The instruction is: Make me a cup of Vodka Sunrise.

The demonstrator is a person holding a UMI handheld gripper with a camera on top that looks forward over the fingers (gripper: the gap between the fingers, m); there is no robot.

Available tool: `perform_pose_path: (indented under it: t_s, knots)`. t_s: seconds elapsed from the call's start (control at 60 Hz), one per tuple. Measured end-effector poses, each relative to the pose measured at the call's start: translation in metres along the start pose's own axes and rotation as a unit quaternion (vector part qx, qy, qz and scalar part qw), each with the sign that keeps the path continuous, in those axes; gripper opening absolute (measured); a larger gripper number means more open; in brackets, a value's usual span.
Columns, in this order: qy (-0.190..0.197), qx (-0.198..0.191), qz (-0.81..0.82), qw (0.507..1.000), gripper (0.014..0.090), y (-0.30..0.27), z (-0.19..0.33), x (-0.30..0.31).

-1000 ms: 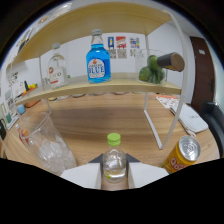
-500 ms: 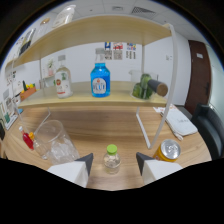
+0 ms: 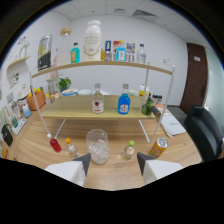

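Fingers (image 3: pixel 114 165) stood wide apart, gripping nothing, above the bench (image 3: pixel 40 140); just beyond them sat an ice-filled glass (image 3: pixel 98 145), a green-capped bottle (image 3: pixel 129 149) and an orange can (image 3: pixel 158 148).

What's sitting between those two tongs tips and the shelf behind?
In the gripper view, beyond the open tongs: an ice-filled glass and a green-capped bottle, then bare table before the shelf.

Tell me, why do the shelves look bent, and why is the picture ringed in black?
Gripper view: a wide-angle lens bows the upper shelf and rounds the scene inside a dark ring; lighting is even and soft; the open tongs sit near the lens, the glass and the green-capped bottle just beyond them.
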Motion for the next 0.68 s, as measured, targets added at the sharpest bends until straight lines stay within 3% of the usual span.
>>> perform_pose_path:
  t_s: [0.267,0.683]
  knots:
    - [-0.015,-0.014,-0.002,1.0,0.086,0.019,-0.017,-0.04]
    - [-0.014,-0.016,-0.01,1.0,0.0858,0.022,-0.02,-0.053]
